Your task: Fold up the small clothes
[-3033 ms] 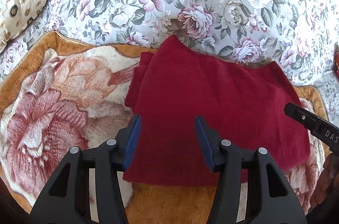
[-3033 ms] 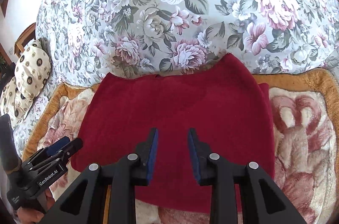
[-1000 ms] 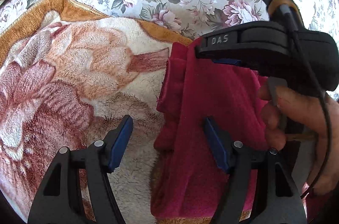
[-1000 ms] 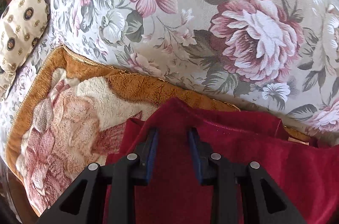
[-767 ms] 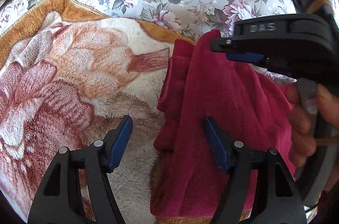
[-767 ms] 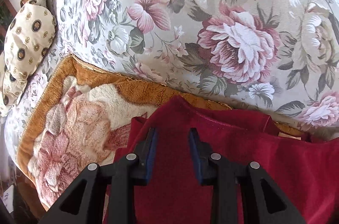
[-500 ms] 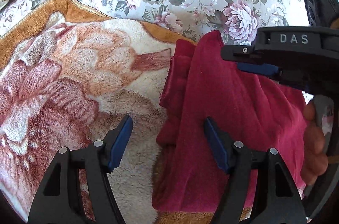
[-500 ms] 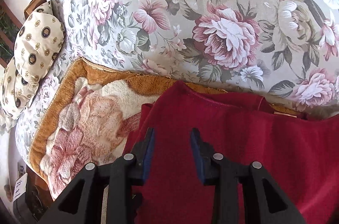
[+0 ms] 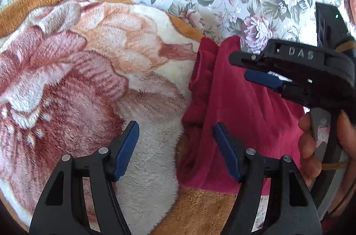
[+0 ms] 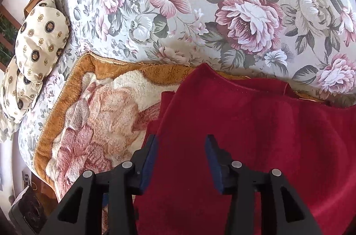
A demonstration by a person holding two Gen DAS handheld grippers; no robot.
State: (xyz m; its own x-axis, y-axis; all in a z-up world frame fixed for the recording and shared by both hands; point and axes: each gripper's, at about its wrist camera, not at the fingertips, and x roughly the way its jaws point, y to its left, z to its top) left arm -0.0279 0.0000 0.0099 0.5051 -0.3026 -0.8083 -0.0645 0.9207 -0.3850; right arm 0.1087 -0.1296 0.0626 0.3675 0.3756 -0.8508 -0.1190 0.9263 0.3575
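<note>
A dark red garment (image 9: 240, 114) lies on a plush rose-patterned blanket (image 9: 84, 70); its left edge is bunched into folds. My left gripper (image 9: 175, 141) is open and hovers over that left edge, one finger over the blanket, one over the cloth. My right gripper (image 10: 181, 148) is open and empty above the garment (image 10: 255, 134), which fills the lower right of the right wrist view. In the left wrist view the right gripper (image 9: 262, 70) hangs over the garment's far corner, held by a hand.
A floral bedsheet (image 10: 200, 12) lies beyond the blanket (image 10: 100, 114). Cream patterned pillows (image 10: 37, 39) sit at far left. The blanket's orange border (image 9: 200, 210) runs along the near edge. A dark object (image 10: 26, 212) sits low at the left.
My right gripper has let go of the garment's far corner, opened wider and drawn back and up. The left gripper has stayed open over the left edge, shifting slightly.
</note>
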